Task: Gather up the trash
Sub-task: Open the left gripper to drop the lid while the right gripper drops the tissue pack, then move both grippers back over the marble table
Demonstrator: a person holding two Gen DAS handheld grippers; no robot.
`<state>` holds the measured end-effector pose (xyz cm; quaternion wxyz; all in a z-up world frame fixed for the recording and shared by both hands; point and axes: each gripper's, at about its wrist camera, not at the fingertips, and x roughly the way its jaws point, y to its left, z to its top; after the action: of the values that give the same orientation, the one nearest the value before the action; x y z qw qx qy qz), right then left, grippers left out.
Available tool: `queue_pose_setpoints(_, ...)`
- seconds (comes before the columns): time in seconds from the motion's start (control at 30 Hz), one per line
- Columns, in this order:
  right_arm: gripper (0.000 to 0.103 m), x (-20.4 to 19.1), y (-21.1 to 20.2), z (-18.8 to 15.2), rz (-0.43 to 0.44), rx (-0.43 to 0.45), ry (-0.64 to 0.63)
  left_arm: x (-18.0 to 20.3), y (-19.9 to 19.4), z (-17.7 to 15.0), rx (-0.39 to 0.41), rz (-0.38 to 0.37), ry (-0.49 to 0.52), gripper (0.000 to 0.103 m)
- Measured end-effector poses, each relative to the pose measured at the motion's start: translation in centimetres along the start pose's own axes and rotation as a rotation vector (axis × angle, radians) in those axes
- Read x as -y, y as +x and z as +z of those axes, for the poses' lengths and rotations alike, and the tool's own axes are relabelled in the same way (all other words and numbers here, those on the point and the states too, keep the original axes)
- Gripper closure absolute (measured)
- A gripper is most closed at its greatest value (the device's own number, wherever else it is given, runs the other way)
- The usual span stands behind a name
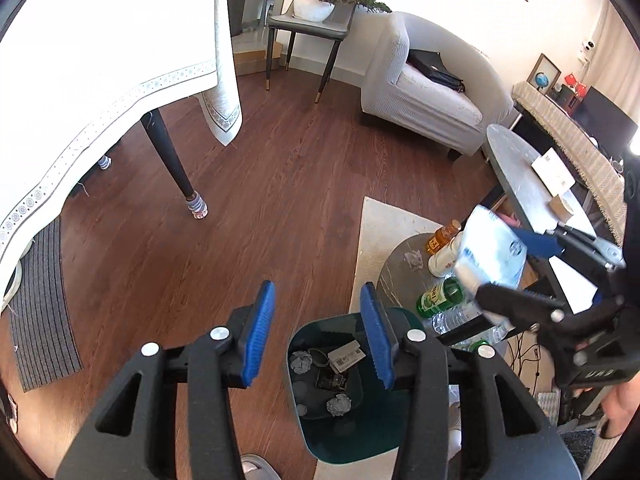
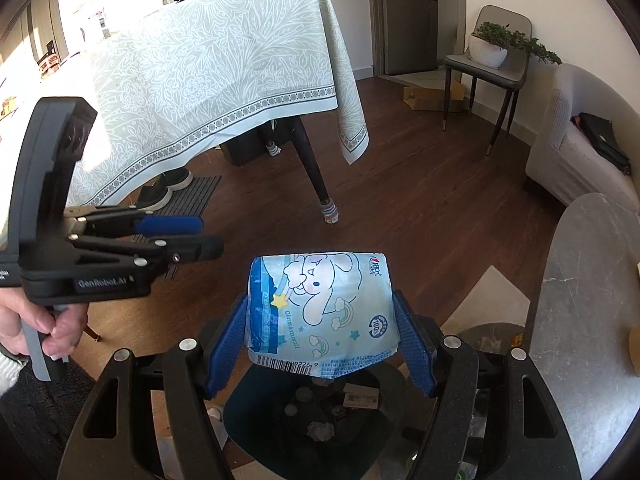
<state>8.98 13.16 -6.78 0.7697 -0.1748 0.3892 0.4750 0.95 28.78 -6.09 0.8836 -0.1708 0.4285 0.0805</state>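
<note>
Below, a dark green plastic bin (image 1: 384, 436) with a rounded rim stands on the wood-grain floor (image 1: 280, 184), holding crumpled paper balls (image 1: 339, 405) and a flat labelled card (image 1: 346, 356). The right gripper (image 2: 320, 336) has its ribbed blue fingers (image 2: 226, 344) clenched on a glossy, crinkled blue snack packet (image 2: 324, 312) printed with a cartoon, hanging just above the bin. The left gripper (image 1: 318, 332) is released, its fingers parted with nothing between them.

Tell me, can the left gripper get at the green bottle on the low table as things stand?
Probably yes: the left gripper is empty, and the green bottle lies uncovered; the right gripper with its packet hovers close.
</note>
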Motion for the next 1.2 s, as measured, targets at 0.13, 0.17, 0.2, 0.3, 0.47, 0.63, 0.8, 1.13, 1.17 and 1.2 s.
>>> queue_pose_setpoints(0.13, 0.033, -0.3, 1.5, -1.2, -0.005, -0.049, -0.016, 0.1, -2.1, 1.2, 0.052, -0.018, -0.009, 0.059)
queue_pose_setpoints(0.17, 0.032, -0.3, 2.0, -1.6, -0.005, -0.064, -0.017, 0.2, -2.6, 1.5, 0.065, -0.024, -0.009, 0.060)
queue_pose_setpoints(0.2, 0.032, -0.3, 2.4, -1.9, -0.006, -0.077, -0.017, 0.2, -3.0, 1.7, 0.076, -0.029, -0.010, 0.060)
queue_pose_setpoints(0.3, 0.032, -0.3, 3.6, -2.8, -0.007, -0.114, -0.020, 0.6, -4.0, 2.2, 0.095, -0.041, -0.007, 0.062)
queue_pose_setpoints(0.47, 0.032, -1.0, 5.3, -4.5, -0.004, -0.180, -0.036, 1.0, -4.8, 2.8, 0.121, -0.059, -0.019, 0.065)
queue_pose_setpoints(0.63, 0.032, -1.2, 6.4, -6.0, -0.008, -0.229, -0.051, 1.9, -5.7, 3.4, 0.153, -0.072, -0.018, 0.065)
queue_pose_setpoints(0.8, 0.031, -0.8, 6.9, -7.2, -0.012, -0.275, -0.057, 2.7, -6.5, 4.3, 0.187, -0.087, -0.027, 0.065)
queue_pose_setpoints(1.13, 0.024, -0.7, 6.2, -8.7, -0.008, -0.314, -0.080, 6.1, -6.2, 4.6, 0.213, -0.093, 0.031, 0.065)
queue_pose_setpoints(1.17, 0.024, -0.6, 5.9, -8.7, -0.002, -0.309, -0.076, 6.5, -6.3, 4.7, 0.218, -0.094, 0.039, 0.065)
queue_pose_setpoints(1.2, 0.024, -0.5, 5.6, -8.8, 0.003, -0.301, -0.073, 6.9, -6.4, 4.7, 0.224, -0.093, 0.047, 0.065)
